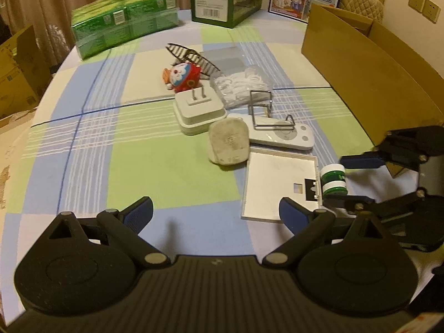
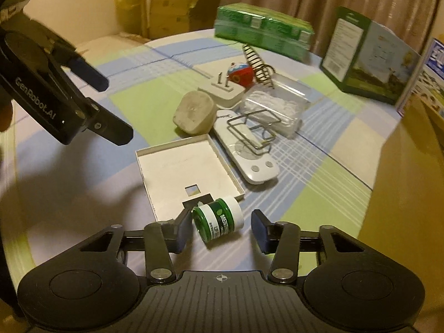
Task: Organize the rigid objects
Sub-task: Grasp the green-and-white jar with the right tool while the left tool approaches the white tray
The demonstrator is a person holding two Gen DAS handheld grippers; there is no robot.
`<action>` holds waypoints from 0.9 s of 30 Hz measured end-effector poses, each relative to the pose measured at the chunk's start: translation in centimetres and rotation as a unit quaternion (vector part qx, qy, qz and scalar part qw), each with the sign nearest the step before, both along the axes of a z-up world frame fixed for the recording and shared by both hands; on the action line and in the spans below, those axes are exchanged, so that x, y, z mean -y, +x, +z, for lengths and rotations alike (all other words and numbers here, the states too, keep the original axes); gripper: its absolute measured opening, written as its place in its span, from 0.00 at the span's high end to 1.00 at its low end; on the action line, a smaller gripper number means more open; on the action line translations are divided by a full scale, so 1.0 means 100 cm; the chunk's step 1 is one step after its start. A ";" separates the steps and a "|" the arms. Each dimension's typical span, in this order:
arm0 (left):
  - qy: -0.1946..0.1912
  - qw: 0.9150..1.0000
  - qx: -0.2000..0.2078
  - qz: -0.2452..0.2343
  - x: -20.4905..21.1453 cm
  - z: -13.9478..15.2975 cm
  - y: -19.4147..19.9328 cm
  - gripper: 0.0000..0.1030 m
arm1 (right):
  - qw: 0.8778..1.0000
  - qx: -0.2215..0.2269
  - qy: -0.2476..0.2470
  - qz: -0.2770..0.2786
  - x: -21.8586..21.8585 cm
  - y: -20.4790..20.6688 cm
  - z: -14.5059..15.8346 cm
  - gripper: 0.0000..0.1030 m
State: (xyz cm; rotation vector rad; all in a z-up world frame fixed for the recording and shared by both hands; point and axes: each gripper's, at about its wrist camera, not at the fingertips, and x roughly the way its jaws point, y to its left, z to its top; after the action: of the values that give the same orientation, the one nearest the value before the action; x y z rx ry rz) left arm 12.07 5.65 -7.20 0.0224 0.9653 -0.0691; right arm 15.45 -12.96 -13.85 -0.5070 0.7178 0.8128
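We found the small green-and-white jar [image 2: 217, 220] lying on its side low in the right wrist view, on the checked tablecloth [image 2: 319, 194], just below the corner of a shallow white tray lid [image 2: 188, 172]. Our right gripper [image 2: 221, 229] had it between the fingers: the left pad [image 2: 184, 229] sat against the jar's green base, while the right pad stood a little clear of the white cap, so nothing was clamped. In the left wrist view the same jar [image 1: 333, 180] showed at the right edge between the right gripper's blue pads.

Our left gripper [image 1: 215, 212] hung released and empty at the bottom of its own frame.

Toward the centre of the right wrist view lay a white remote [image 2: 247, 152] with a bent wire holder [image 2: 254, 130] on it, a grey rounded block [image 2: 194, 115], a white plug adapter [image 2: 222, 91], a red toy figure [image 2: 241, 75] and a clear box of white picks [image 2: 274, 108]. A cardboard box [image 1: 369, 72] stood at the upper right of the left view.
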 end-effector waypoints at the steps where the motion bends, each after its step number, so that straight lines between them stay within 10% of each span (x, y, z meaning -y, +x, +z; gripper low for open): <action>1: -0.002 1.000 0.000 -0.004 0.001 0.000 0.001 0.07 | 1.000 0.000 -0.003 0.002 -0.001 0.002 -0.001 0.68; 14: 0.003 0.998 -0.010 -0.069 0.034 -0.021 0.015 0.07 | 0.983 -0.039 0.038 -0.173 0.035 -0.022 0.009 0.72; 27: 0.015 0.993 -0.015 -0.115 0.065 -0.044 0.036 0.05 | 0.970 -0.042 0.058 -0.232 0.055 -0.046 0.006 0.72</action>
State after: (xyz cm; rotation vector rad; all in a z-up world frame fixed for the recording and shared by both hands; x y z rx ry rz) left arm 15.70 -0.89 -11.62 0.1603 0.9902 -0.2672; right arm 10.80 -18.46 -13.26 -0.1855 0.8215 0.4333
